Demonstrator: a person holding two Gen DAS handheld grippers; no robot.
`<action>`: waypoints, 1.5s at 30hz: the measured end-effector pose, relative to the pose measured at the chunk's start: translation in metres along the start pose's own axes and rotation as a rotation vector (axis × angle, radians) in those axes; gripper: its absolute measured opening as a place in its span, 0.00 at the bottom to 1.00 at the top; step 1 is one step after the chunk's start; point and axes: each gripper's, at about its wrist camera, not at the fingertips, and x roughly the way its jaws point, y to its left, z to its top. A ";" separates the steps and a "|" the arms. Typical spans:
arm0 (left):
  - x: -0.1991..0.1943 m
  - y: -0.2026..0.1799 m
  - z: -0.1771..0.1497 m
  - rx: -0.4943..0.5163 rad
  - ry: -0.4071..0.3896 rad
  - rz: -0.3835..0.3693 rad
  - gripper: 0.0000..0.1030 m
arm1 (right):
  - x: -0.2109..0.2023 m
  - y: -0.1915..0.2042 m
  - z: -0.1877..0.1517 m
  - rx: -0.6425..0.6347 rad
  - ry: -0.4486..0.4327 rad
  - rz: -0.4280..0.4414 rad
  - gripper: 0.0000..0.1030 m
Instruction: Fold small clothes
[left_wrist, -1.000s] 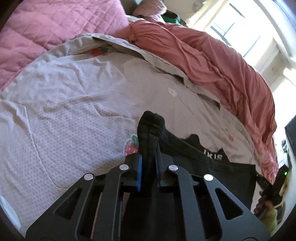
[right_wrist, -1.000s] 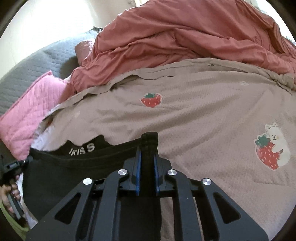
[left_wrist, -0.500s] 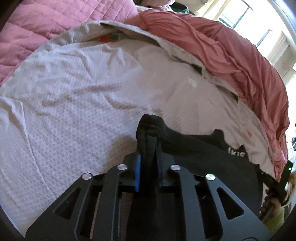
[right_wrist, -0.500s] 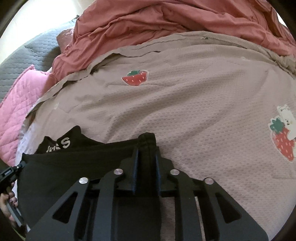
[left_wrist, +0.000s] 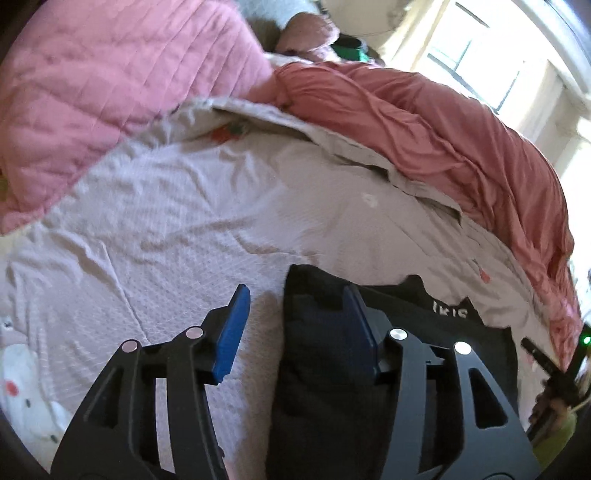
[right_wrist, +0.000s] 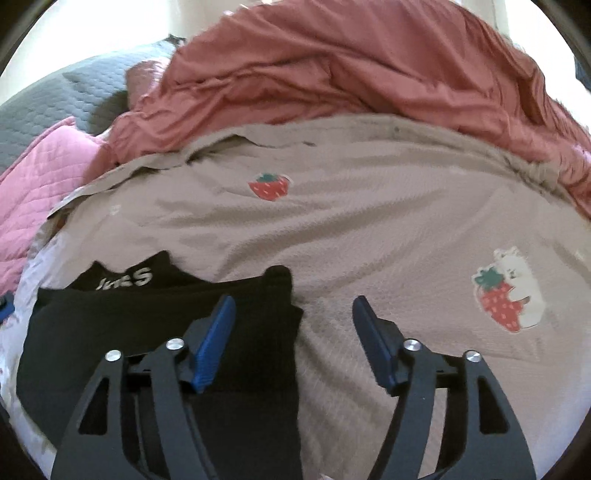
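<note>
Jaws on both tools are opening, and no pad is pressing cloth. The left gripper (left_wrist: 293, 314) is standing over the near-left corner of the black garment (left_wrist: 325, 369): its outer blue pad is hanging over bare sheet, its inner pad is lying against the garment's folded edge, and the cloth is sitting partly in the gap without being pinched. The right gripper (right_wrist: 293, 321) is mirroring this at the other corner, with the garment (right_wrist: 155, 332) under its inner finger and the gap mostly over the sheet.

The garment is lying flat on the taupe sheet (right_wrist: 369, 221), long axis running side to side between the two tools, with a lettered waistband (right_wrist: 125, 280) showing at the far edge. So the folded piece is lying inward from each gripper, toward the other hand, and each tool is about equally near its own end.

Beyond it, a strawberry print (right_wrist: 268, 185) is showing on the sheet, then a heaped red duvet (right_wrist: 351, 62) and a pink quilted pillow (left_wrist: 122, 81).

Judgement: this fold looks laid down; any further fold would be running across that long axis.
</note>
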 end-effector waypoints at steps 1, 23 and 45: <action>-0.004 -0.004 -0.002 0.019 -0.005 0.004 0.44 | -0.005 0.001 -0.001 -0.004 -0.006 0.007 0.70; -0.049 -0.048 -0.042 0.157 -0.033 -0.002 0.90 | -0.069 0.051 -0.036 -0.084 -0.055 0.069 0.93; -0.031 -0.049 -0.082 0.241 0.065 0.083 0.90 | -0.055 0.081 -0.072 -0.142 0.050 0.108 0.93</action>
